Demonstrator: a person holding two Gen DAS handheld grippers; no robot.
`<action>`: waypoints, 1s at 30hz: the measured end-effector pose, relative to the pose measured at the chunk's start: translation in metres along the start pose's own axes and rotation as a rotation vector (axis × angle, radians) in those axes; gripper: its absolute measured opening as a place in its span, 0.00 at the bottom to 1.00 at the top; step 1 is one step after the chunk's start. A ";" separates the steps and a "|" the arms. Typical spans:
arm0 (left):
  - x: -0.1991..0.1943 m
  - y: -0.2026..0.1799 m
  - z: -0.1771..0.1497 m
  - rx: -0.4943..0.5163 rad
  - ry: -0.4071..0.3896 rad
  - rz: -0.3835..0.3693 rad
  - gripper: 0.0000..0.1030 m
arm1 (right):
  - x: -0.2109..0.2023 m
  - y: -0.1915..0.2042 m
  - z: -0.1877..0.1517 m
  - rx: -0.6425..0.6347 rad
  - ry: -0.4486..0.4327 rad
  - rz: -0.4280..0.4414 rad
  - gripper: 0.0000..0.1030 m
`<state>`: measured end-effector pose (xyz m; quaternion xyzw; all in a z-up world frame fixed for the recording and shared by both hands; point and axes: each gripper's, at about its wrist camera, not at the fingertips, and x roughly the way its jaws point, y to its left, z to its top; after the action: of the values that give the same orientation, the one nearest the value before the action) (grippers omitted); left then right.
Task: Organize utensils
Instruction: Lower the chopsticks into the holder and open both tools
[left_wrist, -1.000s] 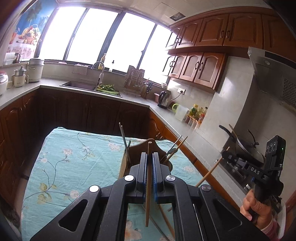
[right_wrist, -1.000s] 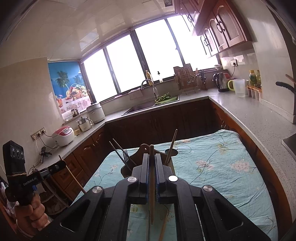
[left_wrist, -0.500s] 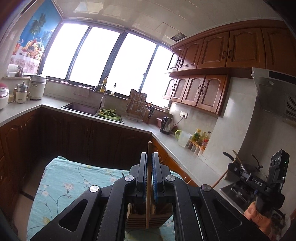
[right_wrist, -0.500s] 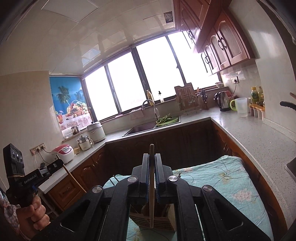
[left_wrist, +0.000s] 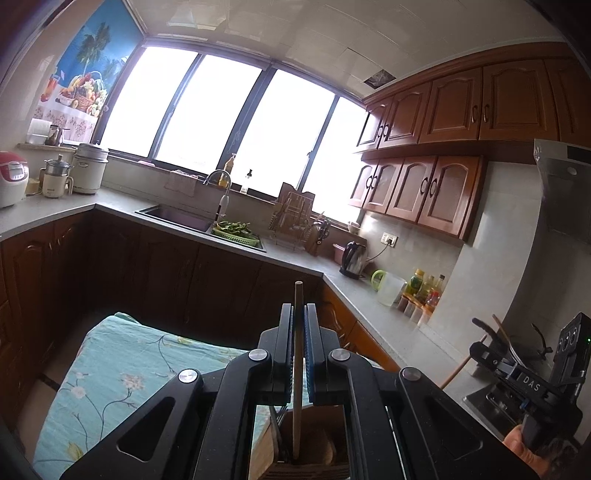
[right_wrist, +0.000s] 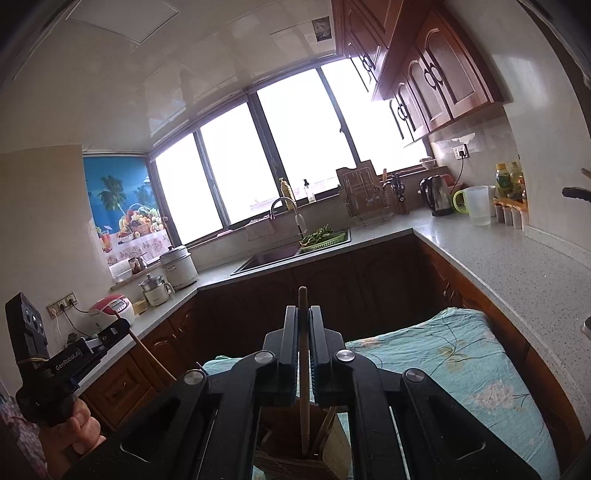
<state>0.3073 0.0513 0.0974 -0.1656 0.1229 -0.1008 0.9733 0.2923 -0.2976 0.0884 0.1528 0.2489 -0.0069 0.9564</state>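
Note:
My left gripper (left_wrist: 298, 314) is shut on a wooden chopstick (left_wrist: 296, 369) held upright, its lower end down inside the wooden utensil holder (left_wrist: 314, 443) below the jaws. My right gripper (right_wrist: 303, 314) is shut on another wooden chopstick (right_wrist: 303, 373), also upright, its lower end inside the same wooden holder (right_wrist: 295, 458). Other utensils stand in the holder. Each gripper shows at the edge of the other's view, the right one (left_wrist: 480, 350) and the left one (right_wrist: 118, 328), each with its chopstick slanting down.
The holder stands on a table with a teal floral cloth (left_wrist: 122, 373), also in the right wrist view (right_wrist: 443, 369). Grey counters run around it, with a sink (left_wrist: 177, 216), kettle (left_wrist: 352, 258), jug (left_wrist: 389, 291), rice cooker (left_wrist: 11, 177) and a stove with a wok (left_wrist: 517, 350).
Both grippers have tilted upward and come over the holder, so it now sits under the jaws. Both chopsticks' lower ends now reach into it. Both stay shut.

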 end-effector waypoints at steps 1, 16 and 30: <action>0.004 0.000 -0.004 -0.004 0.002 0.003 0.03 | 0.003 -0.001 -0.004 0.002 0.006 -0.003 0.05; 0.052 0.010 -0.035 -0.031 0.119 0.021 0.03 | 0.038 -0.016 -0.049 0.034 0.130 -0.028 0.05; 0.062 0.021 -0.016 -0.028 0.170 0.011 0.03 | 0.041 -0.020 -0.051 0.037 0.152 -0.038 0.05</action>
<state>0.3652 0.0514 0.0625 -0.1692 0.2075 -0.1074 0.9575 0.3022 -0.2988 0.0202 0.1660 0.3237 -0.0180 0.9313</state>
